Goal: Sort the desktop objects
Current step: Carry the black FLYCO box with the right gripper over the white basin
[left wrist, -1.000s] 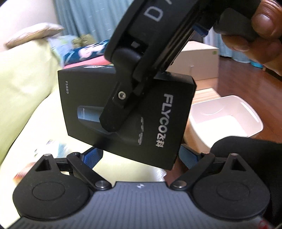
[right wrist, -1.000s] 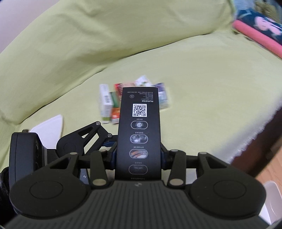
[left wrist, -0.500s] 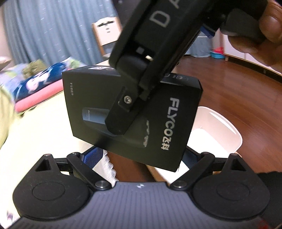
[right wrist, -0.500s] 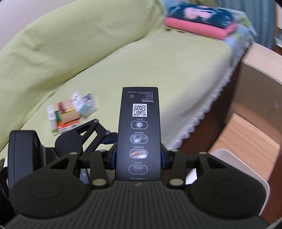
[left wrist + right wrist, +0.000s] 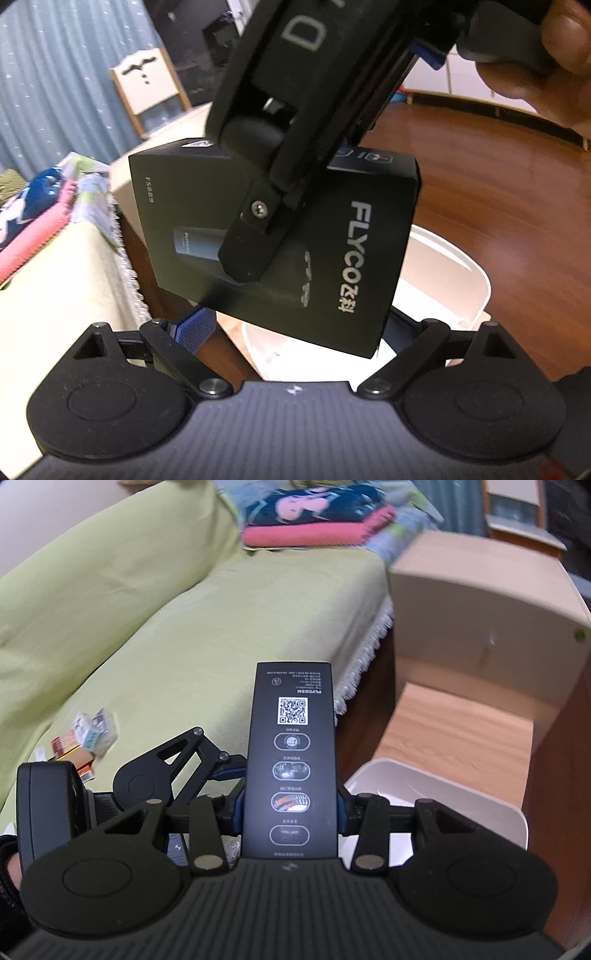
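Note:
My right gripper [image 5: 291, 808] is shut on a black FLYCO shaver box [image 5: 291, 760], gripping its narrow sides. In the left wrist view the same box [image 5: 332, 258] hangs in the air, clamped by the right gripper's black finger [image 5: 255, 236] coming from above. My left gripper [image 5: 295, 321] is open and empty just below the box; its blue pads [image 5: 195, 325] do not touch it. A white bin [image 5: 454, 280] lies beneath the box, and it also shows in the right wrist view [image 5: 443, 797].
A green-covered sofa [image 5: 184, 609] holds several small boxes [image 5: 88, 738] at left and folded blankets [image 5: 317, 517] at the back. A beige cabinet [image 5: 480, 609] stands beyond the bin. Wooden floor [image 5: 498, 166] stretches right. A chair [image 5: 147, 92] stands far off.
Both grippers have swung right together, away from the sofa and towards the white bin. The box now hangs over the bin. The right grip on the box is unchanged.

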Demonstrator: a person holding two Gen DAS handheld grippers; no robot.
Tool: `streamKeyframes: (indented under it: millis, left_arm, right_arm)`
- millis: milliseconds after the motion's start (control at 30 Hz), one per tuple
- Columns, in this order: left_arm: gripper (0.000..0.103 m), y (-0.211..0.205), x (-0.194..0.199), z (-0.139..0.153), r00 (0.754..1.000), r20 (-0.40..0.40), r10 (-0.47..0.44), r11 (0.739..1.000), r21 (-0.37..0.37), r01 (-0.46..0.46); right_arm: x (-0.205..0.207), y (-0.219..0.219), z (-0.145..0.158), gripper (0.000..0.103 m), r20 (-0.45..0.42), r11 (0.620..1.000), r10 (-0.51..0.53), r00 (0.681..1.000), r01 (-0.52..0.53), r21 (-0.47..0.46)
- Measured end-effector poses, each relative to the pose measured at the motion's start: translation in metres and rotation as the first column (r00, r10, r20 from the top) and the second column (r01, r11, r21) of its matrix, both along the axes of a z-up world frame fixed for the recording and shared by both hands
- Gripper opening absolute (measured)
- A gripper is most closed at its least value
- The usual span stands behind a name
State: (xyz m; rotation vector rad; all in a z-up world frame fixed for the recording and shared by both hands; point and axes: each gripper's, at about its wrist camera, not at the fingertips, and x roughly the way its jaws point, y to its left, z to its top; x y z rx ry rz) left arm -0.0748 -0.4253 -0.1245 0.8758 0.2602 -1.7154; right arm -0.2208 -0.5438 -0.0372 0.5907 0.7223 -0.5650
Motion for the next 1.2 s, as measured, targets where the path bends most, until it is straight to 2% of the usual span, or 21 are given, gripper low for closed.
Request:
streamKeyframes:
  millis: [300, 533, 900, 1200]
  left_arm:
    - [0.095, -0.019, -0.003, -0.038, 0.994, -0.013, -0.112, 0.990, 0.084, 0.113]
    - [0.095, -0.031, -0.004, -0.069, 0.983, -0.026, -0.183, 0.978, 0.098, 0.185]
    - [0.097, -0.039, -0.001, -0.113, 0.979, -0.030, -0.199, 0.975, 0.097, 0.201]
    - [0.097, -0.036, 0.006, -0.137, 0.979, -0.051, -0.197, 0.974, 0.105, 0.202]
  right_arm:
    - [-0.007, -0.006, -0.047, 0.040, -0.005, 0.991, -0.129, 0.992, 0.129, 0.034]
    - [-0.011, -0.011, -0.076, 0.040, -0.013, 0.979, -0.199, 0.980, 0.199, 0.048]
    - [-0.009, -0.021, -0.113, 0.040, -0.043, 0.968, -0.240, 0.970, 0.243, 0.065]
    - [0.002, -0.027, -0.132, 0.040, -0.059, 0.964, -0.248, 0.967, 0.252, 0.086]
